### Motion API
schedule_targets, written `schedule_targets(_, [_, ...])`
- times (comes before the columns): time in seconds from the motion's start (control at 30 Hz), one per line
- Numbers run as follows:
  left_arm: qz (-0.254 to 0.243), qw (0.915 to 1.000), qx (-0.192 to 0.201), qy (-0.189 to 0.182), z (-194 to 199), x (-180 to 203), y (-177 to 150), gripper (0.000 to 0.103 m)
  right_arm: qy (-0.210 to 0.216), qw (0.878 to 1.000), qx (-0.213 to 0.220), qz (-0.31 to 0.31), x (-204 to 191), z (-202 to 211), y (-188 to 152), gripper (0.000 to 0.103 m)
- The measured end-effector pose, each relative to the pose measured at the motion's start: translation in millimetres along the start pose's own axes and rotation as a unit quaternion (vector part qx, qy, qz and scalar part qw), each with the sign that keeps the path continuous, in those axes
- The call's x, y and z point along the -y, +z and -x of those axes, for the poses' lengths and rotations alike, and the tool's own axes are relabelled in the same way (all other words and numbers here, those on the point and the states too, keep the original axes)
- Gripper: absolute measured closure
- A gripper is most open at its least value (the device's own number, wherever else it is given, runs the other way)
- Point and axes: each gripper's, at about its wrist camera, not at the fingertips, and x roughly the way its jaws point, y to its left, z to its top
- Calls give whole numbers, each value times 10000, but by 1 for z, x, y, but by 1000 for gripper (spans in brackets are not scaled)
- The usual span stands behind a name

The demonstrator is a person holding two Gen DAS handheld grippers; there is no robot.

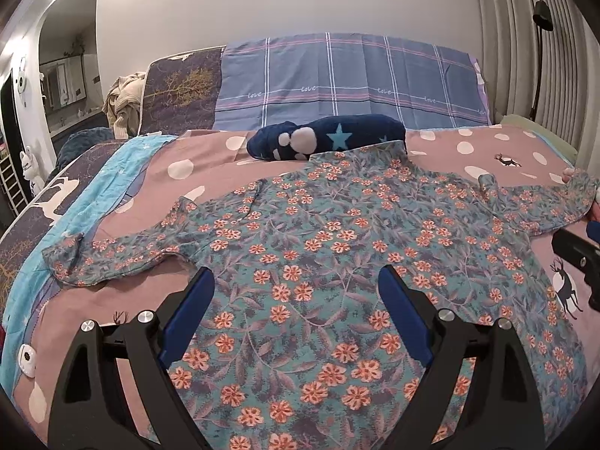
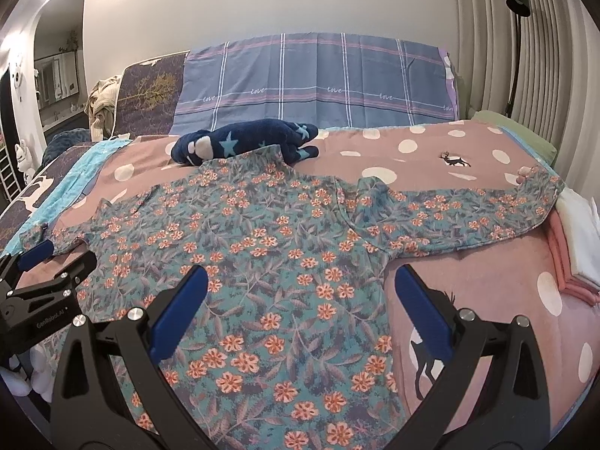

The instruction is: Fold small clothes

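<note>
A small teal shirt with orange flowers (image 1: pixel 318 247) lies spread flat on the bed, both sleeves stretched out sideways, collar toward the headboard. It also shows in the right wrist view (image 2: pixel 270 262). My left gripper (image 1: pixel 296 281) is open and empty, hovering over the shirt's lower left body. My right gripper (image 2: pixel 300 281) is open and empty over the shirt's lower right edge, one finger above the fabric and one above the bedspread. Each gripper shows at the edge of the other's view: the right one (image 1: pixel 577 258) and the left one (image 2: pixel 56 262).
The pink polka-dot bedspread (image 1: pixel 468 146) covers the bed. A navy star-patterned plush toy (image 1: pixel 326 138) lies just behind the collar. A plaid pillow (image 1: pixel 348 78) leans at the headboard. Folded pink and white cloths (image 2: pixel 573 243) lie at the right. A floor lamp (image 2: pixel 519 37) stands by the curtain.
</note>
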Motion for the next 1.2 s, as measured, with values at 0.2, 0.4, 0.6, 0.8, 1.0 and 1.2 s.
schedule_targets(0.2, [84,10000,-10,-22,0,-7,-2,13,4,10000,27,36,-2,1,1,2])
schedule_targets(0.4, [11,10000,30,31,0,-7,-3,13,39,9999,135,-79,1,5,1,20])
schedule_targets(0.6, [122,9999,-24,-40,-1,-17,-5,23,228,9996,98,-162,6,4,2,35])
schedule_targets(0.8, [188,9998,-41,73,-3,-28,-4,26,237,9997,45,29,-2,2,2,36])
schedule_targets(1.0, [240,9996,-26,112,-2,-33,-4,26,311,9993,-200,105,-6,-6,1,36])
schedule_targets(1.2, [288,9995,-89,121,-6,-37,-5,26,389,9987,-263,181,-10,-9,-2,36])
